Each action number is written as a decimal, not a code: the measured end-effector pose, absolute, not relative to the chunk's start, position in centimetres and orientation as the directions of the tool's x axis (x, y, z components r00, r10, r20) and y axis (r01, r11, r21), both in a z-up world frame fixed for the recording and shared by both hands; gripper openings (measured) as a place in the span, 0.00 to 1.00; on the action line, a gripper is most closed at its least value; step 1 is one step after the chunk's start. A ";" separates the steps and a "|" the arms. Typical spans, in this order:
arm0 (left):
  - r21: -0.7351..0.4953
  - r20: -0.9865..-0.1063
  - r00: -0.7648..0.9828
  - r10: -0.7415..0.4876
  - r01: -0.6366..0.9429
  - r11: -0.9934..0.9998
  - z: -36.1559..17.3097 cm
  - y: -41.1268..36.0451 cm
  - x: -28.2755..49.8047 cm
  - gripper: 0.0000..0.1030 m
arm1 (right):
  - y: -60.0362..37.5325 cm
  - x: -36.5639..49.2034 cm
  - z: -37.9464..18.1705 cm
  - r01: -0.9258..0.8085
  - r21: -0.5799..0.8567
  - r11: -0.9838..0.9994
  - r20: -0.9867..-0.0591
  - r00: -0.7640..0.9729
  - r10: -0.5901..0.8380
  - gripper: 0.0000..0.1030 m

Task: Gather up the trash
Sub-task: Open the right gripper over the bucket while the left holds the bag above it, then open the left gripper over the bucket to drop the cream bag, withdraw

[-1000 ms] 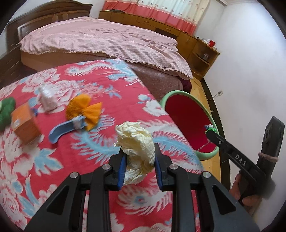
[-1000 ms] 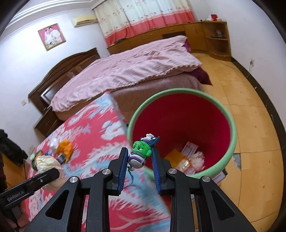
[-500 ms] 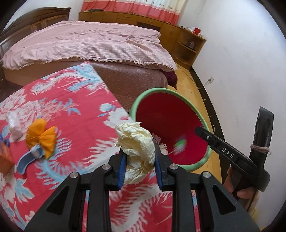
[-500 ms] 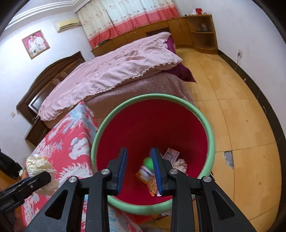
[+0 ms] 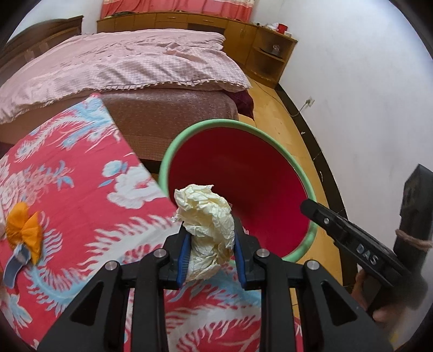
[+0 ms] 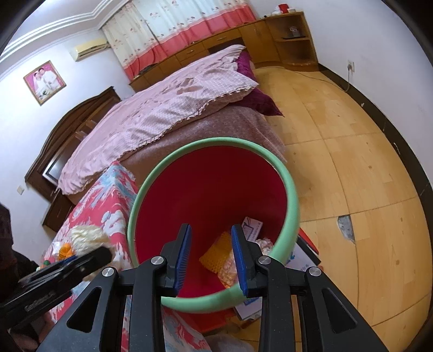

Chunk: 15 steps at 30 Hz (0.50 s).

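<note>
A: What is the room like?

B: A bedroom. A table under a red flowered cloth (image 5: pixel 81 205) stands at the foot of a bed (image 5: pixel 121 65) with a pink checked quilt. Wooden cabinets (image 6: pixel 216 48) run under red and white curtains (image 6: pixel 184 24), with a corner shelf (image 5: pixel 273 54) at the end. The floor (image 6: pixel 351 162) is pale wood, chipped in one spot. A framed photo (image 6: pixel 44 81) and an air conditioner (image 6: pixel 89 48) hang on the wall.

A: And the bin?

B: A red bin with a green rim (image 5: pixel 308 189) sits on the floor just beside the table edge. An orange mesh piece (image 6: pixel 216 254), a white packet (image 6: pixel 251 227) and other wrappers lie at its bottom.

A: What has changed?

B: A second ago the right claw (image 6: pixel 211 257) pinched a small green toy figure; half a second ago the toy was dropping into the bin. Now its blue pads (image 6: pixel 238 249) stand apart with nothing between them, over the bin's mouth. The left claw (image 5: pixel 211 249) has moved nearer the bin and still grips the crumpled cream paper (image 5: pixel 208 216), held at the table edge beside the rim. An orange bow (image 5: pixel 24 230) remains on the cloth.

A: Any writing?

B: "DAS" in white letters on the right claw's black arm, seen from the left camera. Print on the packet is too small to read.
</note>
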State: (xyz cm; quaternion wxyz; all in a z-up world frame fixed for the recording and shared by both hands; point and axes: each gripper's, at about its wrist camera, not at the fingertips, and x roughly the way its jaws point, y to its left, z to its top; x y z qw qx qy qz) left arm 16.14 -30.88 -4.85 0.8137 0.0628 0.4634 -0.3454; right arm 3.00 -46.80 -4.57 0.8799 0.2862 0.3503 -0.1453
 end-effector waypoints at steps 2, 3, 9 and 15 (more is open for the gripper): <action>-0.205 -0.799 0.332 -0.502 0.634 0.746 -5.0 -31.6 16.0 0.27 | -46.9 2.5 -4.7 0.464 0.407 0.787 -0.700 0.712 -0.058 0.34; -0.199 -0.799 0.335 -0.499 0.637 0.745 -5.1 -31.8 15.9 0.27 | -47.0 2.3 -4.7 0.468 0.409 0.783 -0.700 0.711 -0.059 0.34; -0.197 -0.802 0.335 -0.494 0.633 0.749 -5.3 -32.4 15.8 0.40 | -47.6 1.5 -4.6 0.488 0.409 0.771 -0.702 0.708 -0.076 0.41; -0.206 -0.799 0.331 -0.502 0.633 0.746 -5.2 -32.3 15.7 0.41 | -47.3 1.5 -4.7 0.487 0.415 0.768 -0.704 0.707 -0.067 0.47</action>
